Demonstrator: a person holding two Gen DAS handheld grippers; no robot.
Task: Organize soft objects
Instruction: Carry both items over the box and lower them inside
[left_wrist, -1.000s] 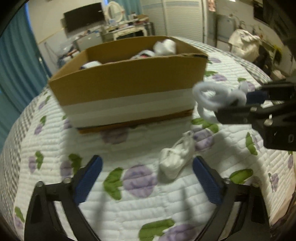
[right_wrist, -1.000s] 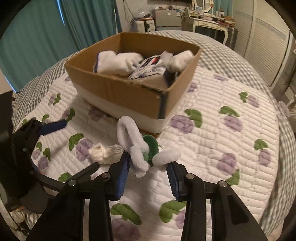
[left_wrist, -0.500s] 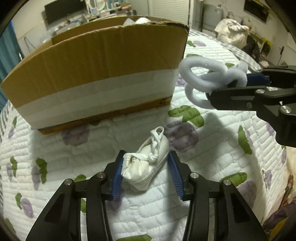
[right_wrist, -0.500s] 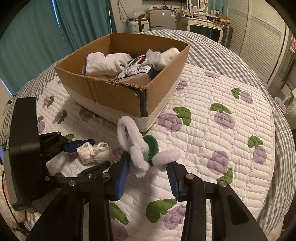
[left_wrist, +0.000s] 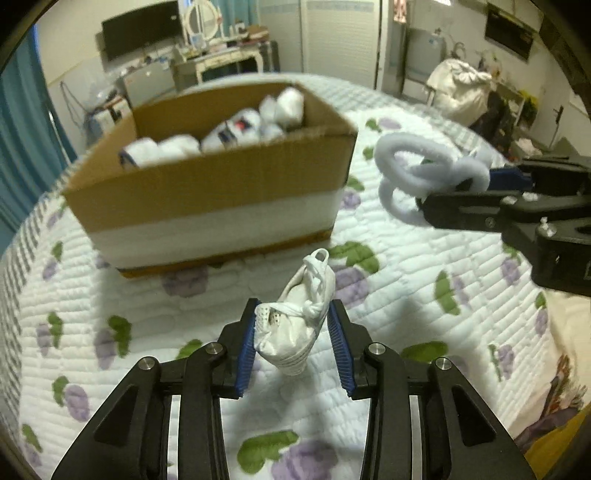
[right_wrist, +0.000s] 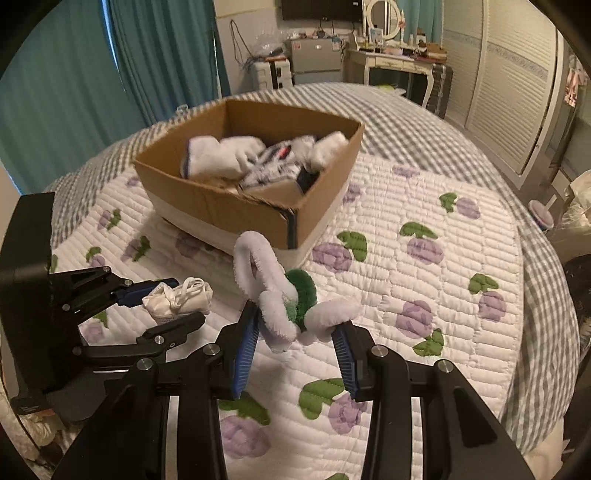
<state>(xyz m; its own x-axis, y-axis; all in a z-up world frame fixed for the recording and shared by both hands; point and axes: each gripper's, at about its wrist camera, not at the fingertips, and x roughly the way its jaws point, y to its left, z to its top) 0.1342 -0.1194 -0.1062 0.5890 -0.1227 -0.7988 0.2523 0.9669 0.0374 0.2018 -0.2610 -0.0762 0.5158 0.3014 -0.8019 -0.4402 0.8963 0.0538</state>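
With the left gripper (left_wrist: 291, 332) clenched on the small white shoe (left_wrist: 295, 325) and the right gripper (right_wrist: 295, 332) pinching the fuzzy toy (right_wrist: 284, 295), both short of the box (left_wrist: 207, 192) at 11 o'clock, either loosely held piece could slip onto the quilt (left_wrist: 424, 295).

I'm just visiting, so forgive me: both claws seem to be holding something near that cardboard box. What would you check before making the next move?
1. Left gripper clamped on the little white shoe: ok, blue pads press both its sides.
2. Shoe lifted off the quilt: ok, it casts a shadow below.
3. Right gripper holding the fuzzy white-and-green toy: ok, though the loops stick out loosely.
4. Cardboard box open on top: ok.
5. Room left in the box: ok, socks lie below the rim.
6. Grippers clear of each other: cannot tell; they look close.
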